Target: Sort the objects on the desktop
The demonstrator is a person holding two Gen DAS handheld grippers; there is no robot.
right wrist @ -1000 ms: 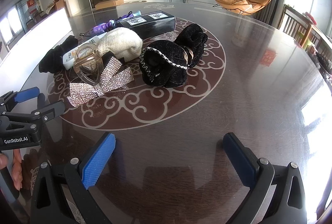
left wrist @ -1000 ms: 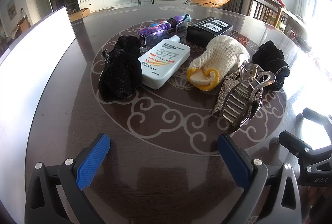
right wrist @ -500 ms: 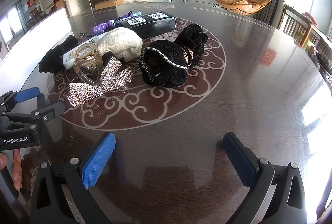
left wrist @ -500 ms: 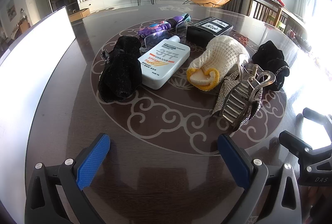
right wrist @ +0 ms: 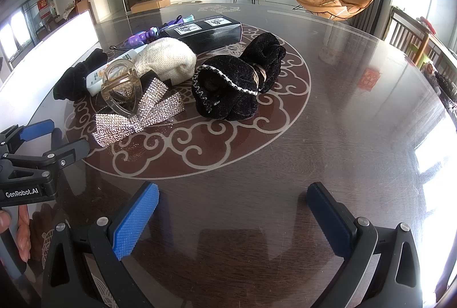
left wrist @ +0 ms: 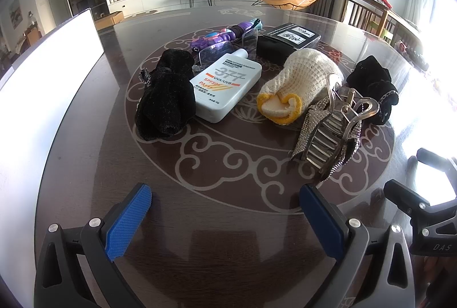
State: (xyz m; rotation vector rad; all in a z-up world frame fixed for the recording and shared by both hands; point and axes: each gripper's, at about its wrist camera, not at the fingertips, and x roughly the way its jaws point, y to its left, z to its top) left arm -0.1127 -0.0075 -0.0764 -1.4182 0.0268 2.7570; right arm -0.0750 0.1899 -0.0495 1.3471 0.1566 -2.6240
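Note:
A cluster of objects lies on the round dark table [left wrist: 85,165]. From left to right: a black velvet scrunchie [left wrist: 165,96], a white sunscreen bottle [left wrist: 228,85], a cream knitted glove with a yellow cuff [left wrist: 300,82], a clear claw clip on a rhinestone bow [left wrist: 331,134], and another black scrunchie [left wrist: 371,85]. Behind them are a purple toy [left wrist: 222,36] and a black box [left wrist: 288,41]. My left gripper [left wrist: 225,208] is open near the table's front, empty. My right gripper [right wrist: 232,208] is open too, short of the black scrunchie [right wrist: 237,82] and the bow clip [right wrist: 134,108].
A bright white panel [left wrist: 42,74] stands along the table's left edge. A person's hand [right wrist: 20,233] holds the left gripper's body [right wrist: 28,165] at the lower left of the right wrist view. Bare tabletop [right wrist: 357,122] stretches to the right. Chairs stand beyond the far right edge.

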